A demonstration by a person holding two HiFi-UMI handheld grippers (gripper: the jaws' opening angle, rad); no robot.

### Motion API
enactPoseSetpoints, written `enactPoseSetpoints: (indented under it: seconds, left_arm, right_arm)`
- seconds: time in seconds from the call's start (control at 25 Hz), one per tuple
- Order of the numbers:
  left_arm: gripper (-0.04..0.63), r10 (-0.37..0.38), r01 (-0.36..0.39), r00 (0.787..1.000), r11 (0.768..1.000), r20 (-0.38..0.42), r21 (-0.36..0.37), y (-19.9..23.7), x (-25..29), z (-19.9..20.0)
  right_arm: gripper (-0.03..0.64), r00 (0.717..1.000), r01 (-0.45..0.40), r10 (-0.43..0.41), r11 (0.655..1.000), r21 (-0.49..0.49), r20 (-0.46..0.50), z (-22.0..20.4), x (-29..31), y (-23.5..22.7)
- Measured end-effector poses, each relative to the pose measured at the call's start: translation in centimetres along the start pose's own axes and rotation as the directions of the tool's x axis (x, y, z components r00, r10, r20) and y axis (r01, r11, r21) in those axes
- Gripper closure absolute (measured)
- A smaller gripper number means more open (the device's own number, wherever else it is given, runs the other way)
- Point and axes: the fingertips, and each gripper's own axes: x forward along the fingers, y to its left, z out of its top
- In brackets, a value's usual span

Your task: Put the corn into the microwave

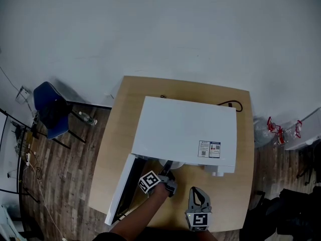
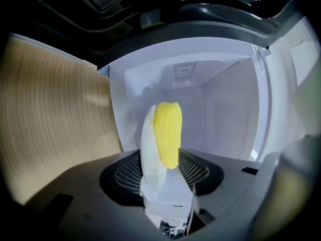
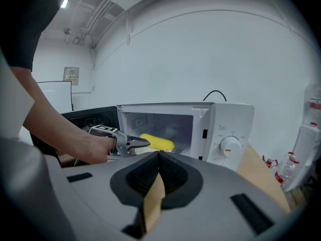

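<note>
A pale wooden table [image 1: 114,149] stands on a dark plank floor against a plain white wall, with a blue chair [image 1: 50,109] off to one side. On the table sits a boxy white microwave oven [image 1: 185,129], its door [image 1: 120,190] swung wide open to the left.

The left gripper [image 1: 168,177], held in a person's hand, reaches into the oven's mouth. Its jaws are closed around the near end of a yellow corn cob [image 2: 168,132], which points lengthwise into the white cavity, just past the threshold. Whether the cob already touches the oven floor cannot be made out.

The right gripper [image 1: 196,191] hangs over the table in front of the oven, beside the left one, its jaws pressed together with nothing between them.

The cob looks light and stiff, so it should not sag when held by one end. Its rounded body will probably roll once set down. The bumpy kernels likely offer decent purchase, and a grip across the thick part seems safest.
</note>
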Motion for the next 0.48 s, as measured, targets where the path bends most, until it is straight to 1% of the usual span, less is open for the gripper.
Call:
enactPoseSetpoints:
  seconds: [0.2, 0.28, 0.36, 0.48]
  left_arm:
    - [0.393, 0.006, -0.006, 1.000, 0.999, 0.013, -0.032, 0.4, -0.7, -0.3]
    - [0.374, 0.006, -0.006, 1.000, 1.000, 0.013, -0.031, 0.4, -1.0, -0.4]
    - [0.370, 0.005, -0.005, 1.000, 1.000, 0.010, -0.031, 0.4, -1.1, -0.6]
    - [0.368, 0.003, -0.003, 1.000, 1.000, 0.006, -0.030, 0.5, -1.4, -0.7]
  right_arm:
    - [0.557, 1.000, 0.012, -0.012, 1.000, 0.008, 0.005, 0.0, 0.0, -0.9]
    - [0.557, 1.000, 0.018, -0.019, 0.999, 0.027, 0.013, 0.1, -0.2, -1.0]
    - [0.557, 1.000, 0.020, -0.021, 0.998, 0.057, 0.007, 0.1, -0.4, -1.1]
    - [0.557, 0.999, 0.033, -0.032, 0.998, 0.047, -0.015, -0.6, -0.8, -1.4]
